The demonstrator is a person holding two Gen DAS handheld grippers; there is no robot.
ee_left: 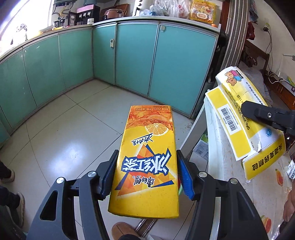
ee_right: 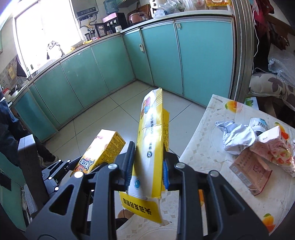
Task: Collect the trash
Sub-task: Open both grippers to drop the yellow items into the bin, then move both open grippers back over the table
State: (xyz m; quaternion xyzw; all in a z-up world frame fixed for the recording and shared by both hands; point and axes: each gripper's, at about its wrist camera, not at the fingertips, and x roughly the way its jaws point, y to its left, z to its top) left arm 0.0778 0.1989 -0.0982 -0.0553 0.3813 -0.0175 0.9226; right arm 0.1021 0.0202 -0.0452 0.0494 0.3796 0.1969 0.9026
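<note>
My left gripper (ee_left: 146,169) is shut on a yellow iced-tea carton (ee_left: 149,157) and holds it in the air above the tiled floor. The carton also shows in the right wrist view (ee_right: 102,152), low at the left. My right gripper (ee_right: 147,164) is shut on a torn, flattened yellow-and-white medicine box (ee_right: 150,136), held upright beside the table's left edge. In the left wrist view that box (ee_left: 237,112) is at the right, with a black finger (ee_left: 265,115) across it. More trash lies on the table: crumpled foil and paper (ee_right: 237,134), a pink carton (ee_right: 272,147), a brown box (ee_right: 250,169).
A table with a lacy fruit-print cloth (ee_right: 206,133) stands at the right. Teal floor cabinets (ee_left: 77,59) line the far walls in an L, with appliances and bags on the counter (ee_left: 114,14). A person's feet (ee_left: 11,184) are at the left, a slipper (ee_left: 123,230) below the carton.
</note>
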